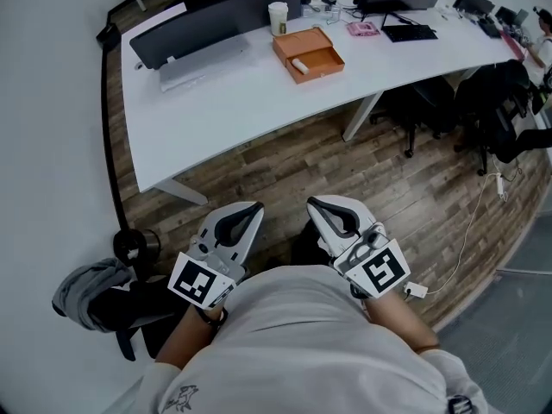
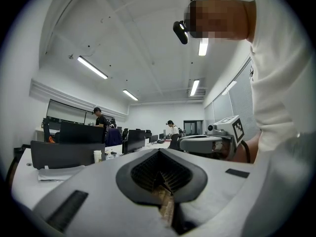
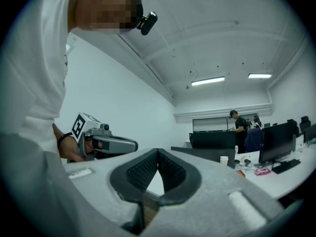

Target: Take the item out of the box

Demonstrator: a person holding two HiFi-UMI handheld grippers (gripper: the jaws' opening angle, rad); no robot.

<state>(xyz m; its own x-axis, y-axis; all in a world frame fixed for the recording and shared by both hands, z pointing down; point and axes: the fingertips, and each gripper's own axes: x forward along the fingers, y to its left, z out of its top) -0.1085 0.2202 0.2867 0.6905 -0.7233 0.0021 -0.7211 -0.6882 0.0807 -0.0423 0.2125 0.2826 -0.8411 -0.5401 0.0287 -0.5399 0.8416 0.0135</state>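
Observation:
An open orange box (image 1: 308, 53) lies on the white desk (image 1: 224, 102) at the far side of the head view, with a small white item (image 1: 299, 65) inside it. Both grippers are held close to my body over the wood floor, well short of the desk. My left gripper (image 1: 257, 205) has its jaws together with nothing between them, and so does my right gripper (image 1: 312, 202). In the left gripper view the left gripper (image 2: 159, 151) points level toward the desk. The right gripper (image 3: 158, 150) does the same in its own view, where a sliver of the orange box (image 3: 240, 173) shows far off.
A paper cup (image 1: 278, 17), dark monitors (image 1: 216, 20), a keyboard (image 1: 409, 32) and a pink thing (image 1: 363, 28) share the desk. Black office chairs (image 1: 500, 102) stand right, a grey bag (image 1: 95, 293) lies on the floor at left, and a white cable (image 1: 470, 231) at right. People stand far back.

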